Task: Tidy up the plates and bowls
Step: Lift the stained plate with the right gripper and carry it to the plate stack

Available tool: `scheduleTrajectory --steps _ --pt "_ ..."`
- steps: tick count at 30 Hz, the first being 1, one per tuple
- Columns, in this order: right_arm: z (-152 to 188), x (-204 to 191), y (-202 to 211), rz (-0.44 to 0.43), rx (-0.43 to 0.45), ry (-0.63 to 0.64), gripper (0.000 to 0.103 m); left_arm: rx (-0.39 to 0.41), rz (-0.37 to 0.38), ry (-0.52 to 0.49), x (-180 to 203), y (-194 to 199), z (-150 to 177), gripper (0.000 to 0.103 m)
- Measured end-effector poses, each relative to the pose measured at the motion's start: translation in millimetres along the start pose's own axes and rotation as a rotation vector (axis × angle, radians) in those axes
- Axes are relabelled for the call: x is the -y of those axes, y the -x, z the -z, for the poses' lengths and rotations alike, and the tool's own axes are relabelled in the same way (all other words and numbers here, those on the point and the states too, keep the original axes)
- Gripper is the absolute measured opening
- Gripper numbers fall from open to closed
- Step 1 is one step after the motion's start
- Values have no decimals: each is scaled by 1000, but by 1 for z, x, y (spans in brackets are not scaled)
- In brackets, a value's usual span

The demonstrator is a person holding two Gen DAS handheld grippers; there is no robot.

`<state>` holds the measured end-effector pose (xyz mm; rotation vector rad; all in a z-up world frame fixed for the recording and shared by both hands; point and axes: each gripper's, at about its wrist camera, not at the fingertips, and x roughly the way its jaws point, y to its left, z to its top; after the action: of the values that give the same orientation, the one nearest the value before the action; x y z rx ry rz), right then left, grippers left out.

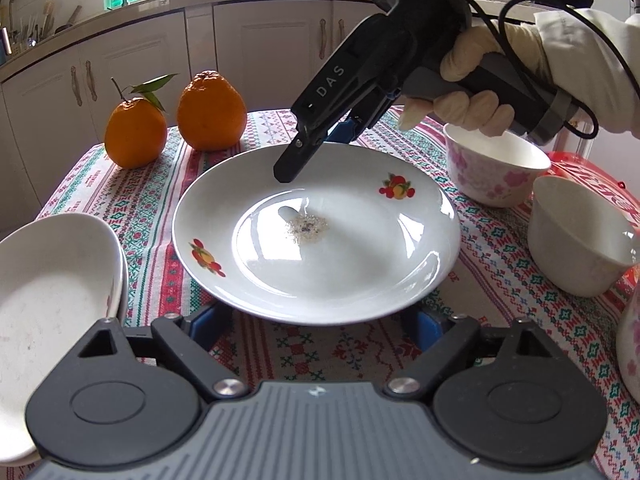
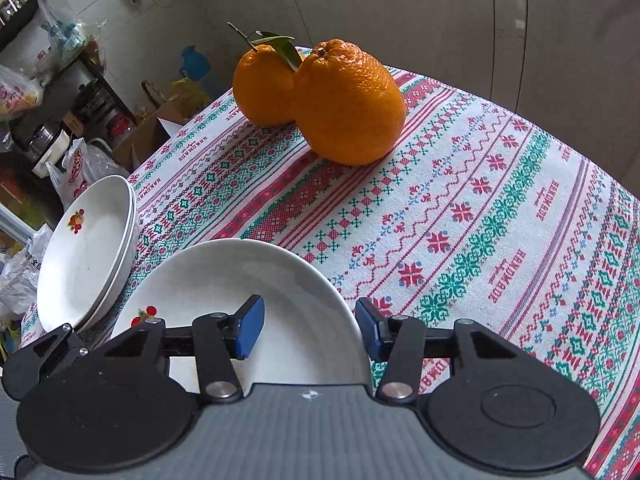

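Nearest us, the left tongs (image 1: 320,322) stand wide, their blue pads (image 1: 208,322) flanking the near rim of the fruit-print plate (image 1: 248,280); we cannot see them pressing it. The plate sits mid-table on the patterned tablecloth (image 1: 152,208), white and glossy, with small fruit motifs on its rim and a little patch of crumbs (image 1: 306,228) in its well. To its left, close to the table's edge, a stack of matching plates (image 1: 52,280) leans tilted. At the right stand a plain white bowl (image 1: 576,236) and, just behind it, a pink-flowered bowl (image 1: 492,176), both upright. At the plate's far rim, the right tongs (image 2: 310,328), in a gloved hand (image 1: 472,80), are closed on the rim, one pad inside, one outside. Beyond lies open cloth, then two oranges (image 1: 212,112) near the far edge.
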<state>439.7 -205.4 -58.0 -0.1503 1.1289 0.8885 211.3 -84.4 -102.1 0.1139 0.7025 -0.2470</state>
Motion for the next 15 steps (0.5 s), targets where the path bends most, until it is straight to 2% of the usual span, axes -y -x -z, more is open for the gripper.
scheduleTrajectory --steps 6,15 --pt "12 -3 6 -2 -30 0 56 -12 8 -33 0 5 2 91" --pt "6 1 2 -33 2 -21 57 -6 1 -60 1 6 1 91"
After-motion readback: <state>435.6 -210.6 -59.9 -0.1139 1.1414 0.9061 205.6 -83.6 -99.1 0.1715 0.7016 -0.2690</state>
